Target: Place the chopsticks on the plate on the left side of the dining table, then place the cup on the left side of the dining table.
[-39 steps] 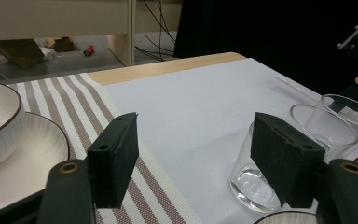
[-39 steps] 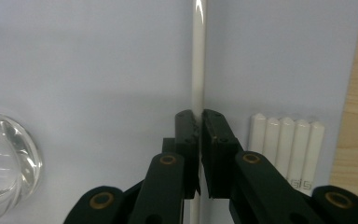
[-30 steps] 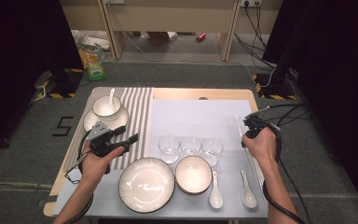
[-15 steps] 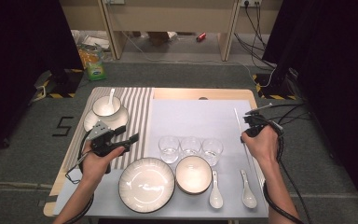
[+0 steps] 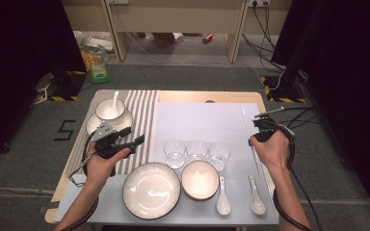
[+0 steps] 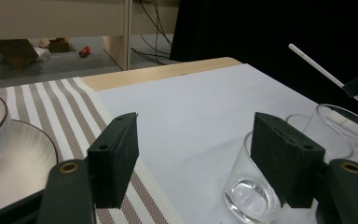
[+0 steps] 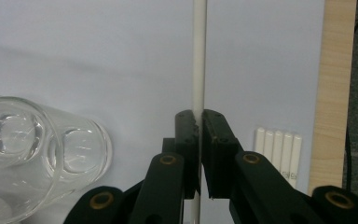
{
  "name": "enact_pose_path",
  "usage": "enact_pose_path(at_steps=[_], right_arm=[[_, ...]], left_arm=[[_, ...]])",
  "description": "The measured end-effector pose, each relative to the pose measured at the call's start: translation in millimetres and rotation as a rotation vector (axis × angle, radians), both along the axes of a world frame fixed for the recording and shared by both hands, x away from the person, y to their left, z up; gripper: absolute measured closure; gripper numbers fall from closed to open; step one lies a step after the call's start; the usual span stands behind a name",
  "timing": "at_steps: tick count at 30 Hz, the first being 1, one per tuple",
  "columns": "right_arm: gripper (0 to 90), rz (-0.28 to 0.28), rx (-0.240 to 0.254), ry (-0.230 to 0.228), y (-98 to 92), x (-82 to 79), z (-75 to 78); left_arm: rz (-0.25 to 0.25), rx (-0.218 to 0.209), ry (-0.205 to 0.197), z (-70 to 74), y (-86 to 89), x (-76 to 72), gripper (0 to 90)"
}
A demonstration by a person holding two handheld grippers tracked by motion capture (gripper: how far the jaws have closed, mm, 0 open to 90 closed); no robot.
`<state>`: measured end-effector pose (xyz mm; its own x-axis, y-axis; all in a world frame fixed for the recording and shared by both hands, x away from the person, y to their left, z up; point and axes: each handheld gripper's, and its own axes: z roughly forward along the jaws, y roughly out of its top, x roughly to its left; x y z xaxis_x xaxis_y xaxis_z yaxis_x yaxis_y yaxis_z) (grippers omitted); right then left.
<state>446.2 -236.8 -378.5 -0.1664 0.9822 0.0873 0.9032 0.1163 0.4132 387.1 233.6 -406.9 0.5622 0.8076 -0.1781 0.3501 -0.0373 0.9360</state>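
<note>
Evidently a table is being laid: a plate [image 5: 151, 190], a bowl [image 5: 200, 179] and two spoons [image 5: 222, 197] are ranged along the near edge, with three glasses [image 5: 196, 151] just beyond them. At the right, a thin white chopstick [image 7: 199, 56] is pinched between the closed jaws of the right gripper [image 7: 199, 123], apparently for placing. The left gripper [image 6: 193, 161] is held wide open and empty above the striped mat [image 6: 70, 109], near the leftmost glass.
</note>
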Motion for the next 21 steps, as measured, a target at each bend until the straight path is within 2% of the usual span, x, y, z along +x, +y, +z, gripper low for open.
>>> enact_pose_path(at_steps=[6, 21], right_arm=[[85.4, 0.001, 0.006, -0.028, 2.2, -5.0, 4.6], [85.5, 0.022, 0.024, -0.05, 13.6, -8.8, 6.1]], left_arm=[[0.006, -0.004, -0.005, -0.8, -1.0, -1.7, 31.7], [0.015, -0.012, -0.006, -0.1, 1.9, -3.0, 31.8]])
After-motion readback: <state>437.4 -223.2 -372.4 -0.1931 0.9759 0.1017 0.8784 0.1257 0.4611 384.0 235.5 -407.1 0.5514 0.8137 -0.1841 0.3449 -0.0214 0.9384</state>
